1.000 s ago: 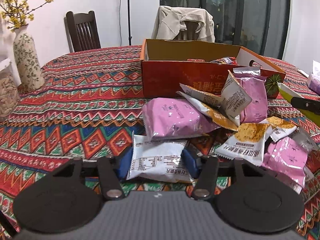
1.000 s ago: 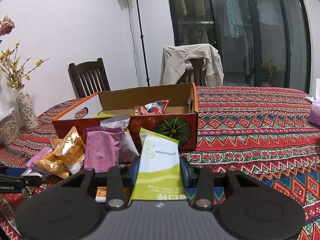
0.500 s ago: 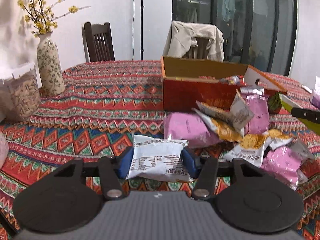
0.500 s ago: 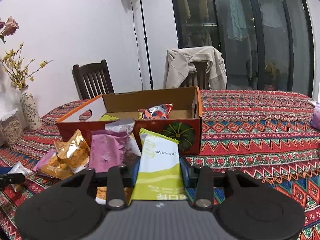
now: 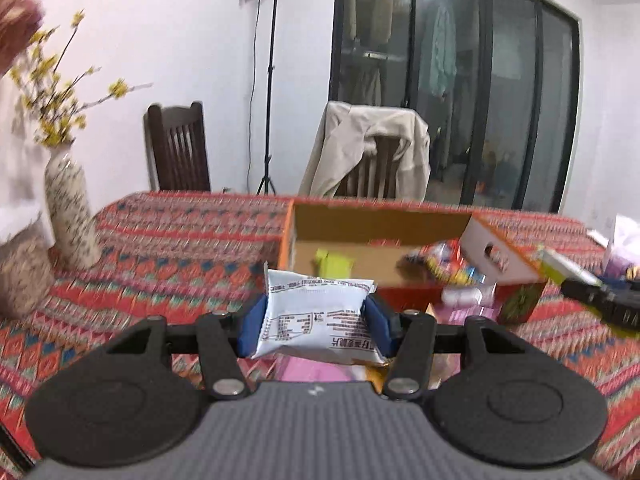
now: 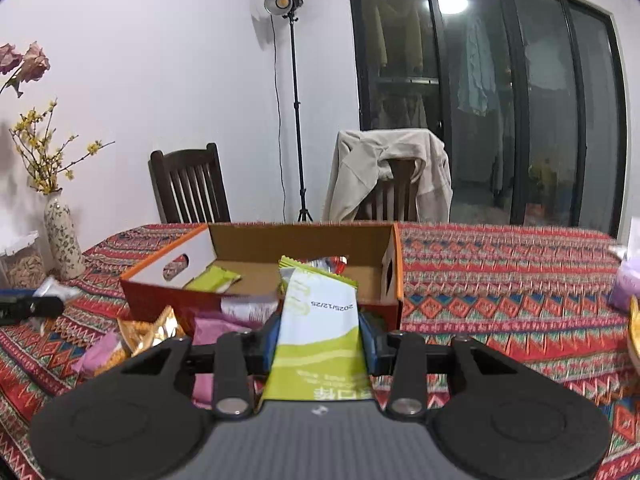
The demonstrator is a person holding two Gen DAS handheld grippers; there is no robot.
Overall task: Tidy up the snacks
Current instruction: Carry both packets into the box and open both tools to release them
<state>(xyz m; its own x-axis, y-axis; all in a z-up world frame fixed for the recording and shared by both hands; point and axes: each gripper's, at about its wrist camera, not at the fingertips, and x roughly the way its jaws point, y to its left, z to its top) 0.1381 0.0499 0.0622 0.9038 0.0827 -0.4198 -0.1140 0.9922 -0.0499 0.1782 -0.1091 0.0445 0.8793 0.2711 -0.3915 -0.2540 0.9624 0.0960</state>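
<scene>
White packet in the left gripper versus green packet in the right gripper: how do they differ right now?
Colour: the white packet is white with black print; the green packet is white and lime green with a printed date.
Shape: the white packet is wide and puffy; the green packet is narrow and long.
Pose: the white packet lies crosswise in the left gripper; the green packet points lengthwise out of the right gripper.
Both are clamped and off the table, facing the open box.

Patterned table (image 6: 500, 280) under box (image 6: 256, 304), vase (image 6: 62, 236).
</scene>
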